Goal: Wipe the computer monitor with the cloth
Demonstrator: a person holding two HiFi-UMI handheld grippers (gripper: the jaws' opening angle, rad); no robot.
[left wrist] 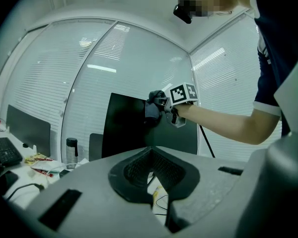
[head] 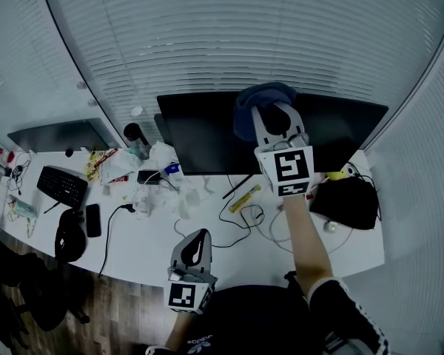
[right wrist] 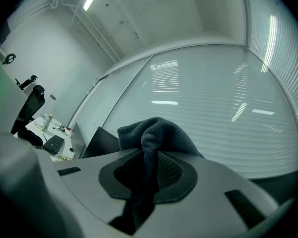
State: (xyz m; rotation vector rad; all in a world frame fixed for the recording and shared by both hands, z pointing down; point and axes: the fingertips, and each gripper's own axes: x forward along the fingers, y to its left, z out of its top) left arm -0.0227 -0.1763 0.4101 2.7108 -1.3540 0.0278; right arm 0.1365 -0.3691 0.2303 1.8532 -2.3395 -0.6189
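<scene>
The black computer monitor (head: 207, 135) stands at the back of the white desk (head: 144, 246). My right gripper (head: 271, 118) is shut on a bunched blue-grey cloth (head: 257, 100), which it holds at the monitor's top edge, right of centre. In the right gripper view the cloth (right wrist: 156, 133) bulges out above the jaws of the gripper (right wrist: 149, 175), and the monitor (right wrist: 102, 143) shows just behind it. My left gripper (head: 195, 251) hangs low over the desk's front edge, shut and holding nothing. The left gripper view looks past its own gripper (left wrist: 151, 175) up at the monitor (left wrist: 124, 128) and the cloth (left wrist: 151, 110).
A second monitor (head: 59, 135), a keyboard (head: 61, 186), a phone (head: 93, 219) and a dark bottle (head: 135, 135) lie on the left. Cables (head: 244, 217) and a yellow item (head: 244, 198) sit under the monitor, a black bag (head: 348, 202) to its right. Window blinds (head: 244, 35) run behind.
</scene>
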